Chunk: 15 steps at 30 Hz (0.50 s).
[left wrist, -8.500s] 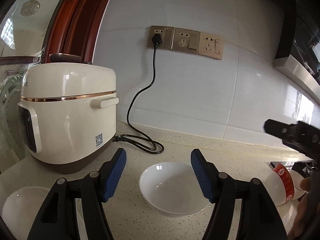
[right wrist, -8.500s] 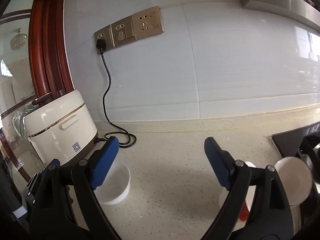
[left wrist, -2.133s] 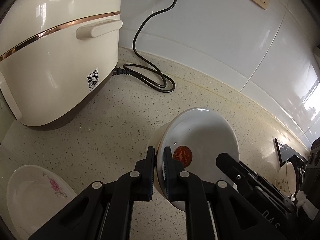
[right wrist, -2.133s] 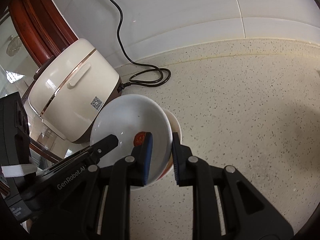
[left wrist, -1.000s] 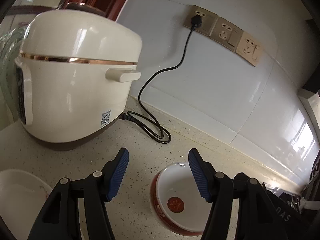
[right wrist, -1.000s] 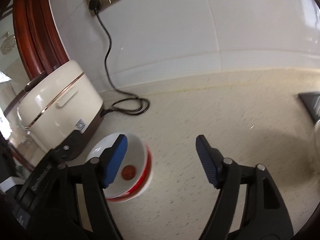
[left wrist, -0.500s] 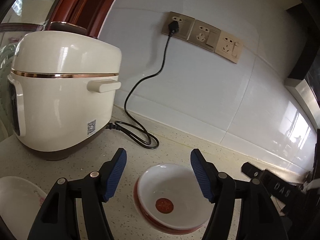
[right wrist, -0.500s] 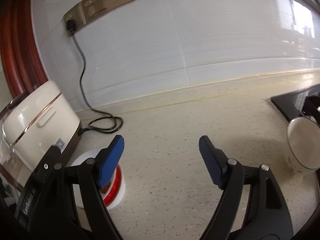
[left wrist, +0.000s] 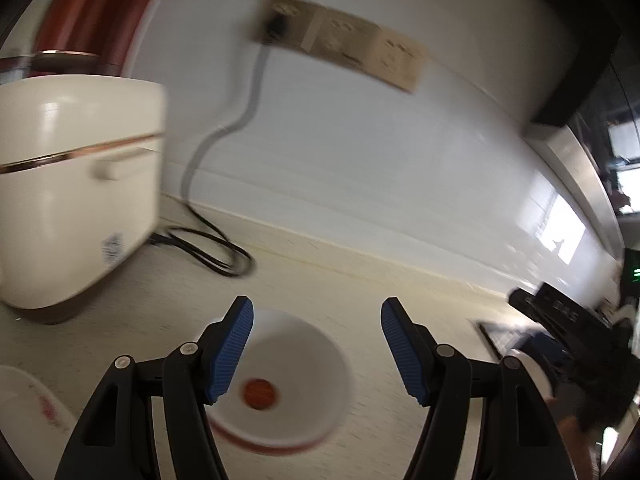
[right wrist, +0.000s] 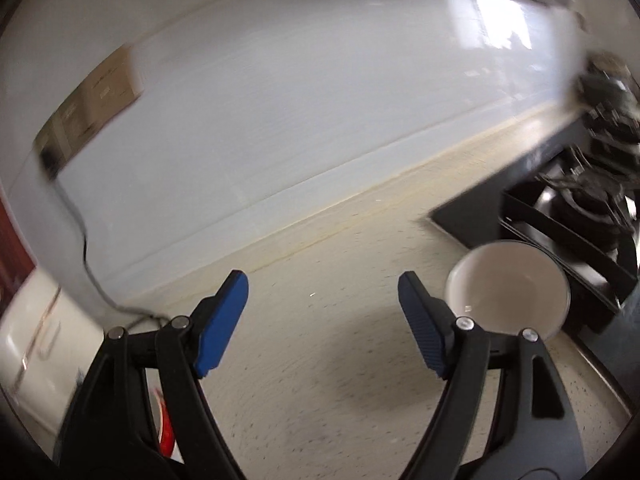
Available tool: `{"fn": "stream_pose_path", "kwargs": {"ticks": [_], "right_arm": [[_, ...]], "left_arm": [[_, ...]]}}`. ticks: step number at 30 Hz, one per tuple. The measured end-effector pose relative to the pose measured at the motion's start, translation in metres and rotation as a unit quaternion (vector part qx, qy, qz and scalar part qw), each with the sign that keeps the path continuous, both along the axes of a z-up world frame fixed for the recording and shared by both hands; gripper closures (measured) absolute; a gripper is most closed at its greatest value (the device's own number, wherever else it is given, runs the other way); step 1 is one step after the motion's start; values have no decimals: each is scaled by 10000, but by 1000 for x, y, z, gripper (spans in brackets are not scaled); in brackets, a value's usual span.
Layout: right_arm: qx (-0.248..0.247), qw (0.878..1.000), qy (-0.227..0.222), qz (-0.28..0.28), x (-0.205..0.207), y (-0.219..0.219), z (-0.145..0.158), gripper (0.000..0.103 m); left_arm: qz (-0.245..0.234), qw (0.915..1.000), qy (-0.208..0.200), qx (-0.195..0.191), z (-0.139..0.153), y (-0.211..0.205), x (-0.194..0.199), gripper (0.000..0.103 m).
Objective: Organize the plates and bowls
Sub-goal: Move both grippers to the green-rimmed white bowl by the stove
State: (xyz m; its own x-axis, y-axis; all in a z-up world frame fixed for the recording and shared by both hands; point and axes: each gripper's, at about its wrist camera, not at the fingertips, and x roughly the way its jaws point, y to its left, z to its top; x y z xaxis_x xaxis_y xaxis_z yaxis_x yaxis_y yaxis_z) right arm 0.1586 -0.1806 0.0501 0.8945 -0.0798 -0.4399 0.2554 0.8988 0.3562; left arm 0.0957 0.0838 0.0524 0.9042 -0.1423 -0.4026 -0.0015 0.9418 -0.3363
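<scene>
A red-rimmed white bowl (left wrist: 280,384) with a red mark inside stands on the speckled counter, nested in another bowl, just below my open, empty left gripper (left wrist: 316,352). A sliver of its red rim (right wrist: 165,428) shows at the lower left of the right wrist view. A flowered white plate (left wrist: 28,412) lies at the lower left. My right gripper (right wrist: 322,320) is open and empty above the counter. A plain white bowl (right wrist: 508,288) stands just right of its right finger, beside the stove. The right gripper (left wrist: 560,316) shows blurred at the far right.
A cream rice cooker (left wrist: 68,200) stands at the left, its black cord (left wrist: 212,248) coiled on the counter and running up to wall sockets (left wrist: 340,52). A black gas stove (right wrist: 580,216) fills the right side. The tiled wall (right wrist: 280,100) runs along the back.
Both grippers have let go of the red-rimmed bowl and opened. My left gripper has swung right. My right gripper has swung right to the white bowl by the stove.
</scene>
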Motion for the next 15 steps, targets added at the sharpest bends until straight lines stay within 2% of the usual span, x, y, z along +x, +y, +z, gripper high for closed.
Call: {"fn": "stream_pose_path", "kwargs": {"ticks": [3, 5, 9, 11, 15], "right_arm": [[284, 9994, 84, -193, 3, -17, 1, 23], [302, 9993, 104, -206, 2, -20, 2, 23], [614, 9977, 245, -176, -3, -41, 13, 23], [655, 9974, 309, -5, -10, -56, 23, 23], [504, 9970, 492, 308, -27, -82, 27, 23]], "left_arm": [[-301, 9991, 276, -106, 12, -11, 7, 36], [-503, 9976, 431, -188, 20, -19, 11, 36], [-874, 9942, 590, -187, 29, -46, 15, 36], [-1165, 9901, 715, -329, 29, -63, 17, 38], [-1783, 9749, 1149, -672, 18, -99, 26, 38]]}}
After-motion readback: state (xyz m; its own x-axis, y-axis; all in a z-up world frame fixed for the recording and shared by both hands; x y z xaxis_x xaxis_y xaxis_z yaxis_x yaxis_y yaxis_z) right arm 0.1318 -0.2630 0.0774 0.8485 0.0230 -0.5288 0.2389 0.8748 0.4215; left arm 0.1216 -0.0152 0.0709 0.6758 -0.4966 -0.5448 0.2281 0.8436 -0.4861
